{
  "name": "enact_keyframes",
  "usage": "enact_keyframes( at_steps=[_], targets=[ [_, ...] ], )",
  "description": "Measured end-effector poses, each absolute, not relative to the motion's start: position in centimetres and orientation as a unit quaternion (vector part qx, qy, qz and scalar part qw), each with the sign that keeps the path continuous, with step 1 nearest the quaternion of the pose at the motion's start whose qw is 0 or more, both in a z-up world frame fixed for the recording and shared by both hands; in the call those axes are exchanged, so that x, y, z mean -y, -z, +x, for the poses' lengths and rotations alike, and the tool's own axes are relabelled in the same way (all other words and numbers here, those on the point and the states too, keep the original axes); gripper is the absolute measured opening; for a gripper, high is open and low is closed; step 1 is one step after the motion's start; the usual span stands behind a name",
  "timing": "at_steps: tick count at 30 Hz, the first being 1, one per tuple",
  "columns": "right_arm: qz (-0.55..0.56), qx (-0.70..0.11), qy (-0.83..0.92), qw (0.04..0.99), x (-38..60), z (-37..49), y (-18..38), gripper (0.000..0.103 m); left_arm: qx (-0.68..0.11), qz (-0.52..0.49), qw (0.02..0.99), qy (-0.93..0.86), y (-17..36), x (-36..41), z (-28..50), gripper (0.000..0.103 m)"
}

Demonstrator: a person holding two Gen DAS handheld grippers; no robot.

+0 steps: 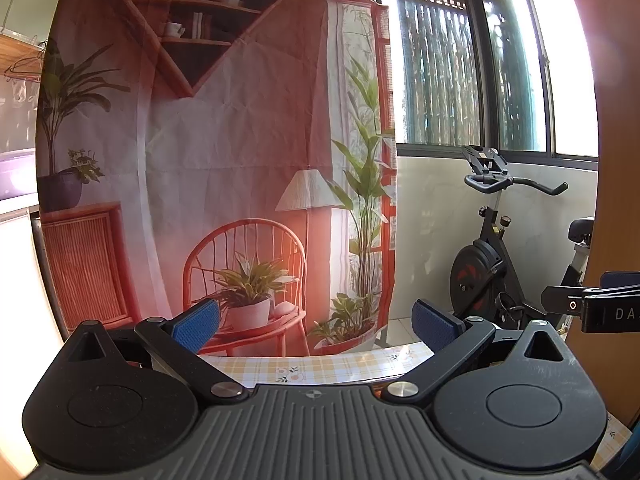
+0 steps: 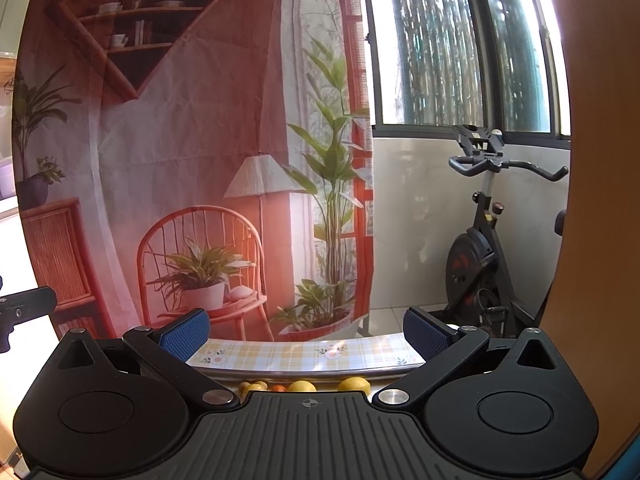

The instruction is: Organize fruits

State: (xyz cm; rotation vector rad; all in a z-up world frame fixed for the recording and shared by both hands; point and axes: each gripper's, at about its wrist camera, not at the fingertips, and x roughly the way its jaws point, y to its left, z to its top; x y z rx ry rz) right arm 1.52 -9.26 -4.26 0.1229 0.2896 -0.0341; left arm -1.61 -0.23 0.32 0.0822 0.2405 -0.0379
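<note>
We hold the left gripper (image 1: 316,322) level above the checked tabletop (image 1: 320,364), fingers wide apart and empty, and just to its right the right gripper (image 2: 306,330) hangs the same way, also spread with nothing between its pads. The fruits (image 2: 302,386), yellow and orange, lie low under the right gripper near the tabletop's near edge, half hidden by its body, so we should tilt down before closing. The tabletop's far edge looks bare, leaving room to move.
</note>
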Motion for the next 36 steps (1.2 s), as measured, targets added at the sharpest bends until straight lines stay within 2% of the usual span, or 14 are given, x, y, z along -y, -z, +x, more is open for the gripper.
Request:
enact_keyframes(
  at_steps=[28,36],
  targets=[
    [0.062,-0.142,0.017,0.988,9.3,1.2,4.2,0.103,-0.118,0.040,0.992,0.019,-0.5,0.1,-2.0,0.103],
    [0.067,-0.157,0.014,0.985,9.2,2.1,4.9,0.103,-0.141,0.029,0.990,0.001,0.6,-0.7,-0.4,0.103]
  ],
)
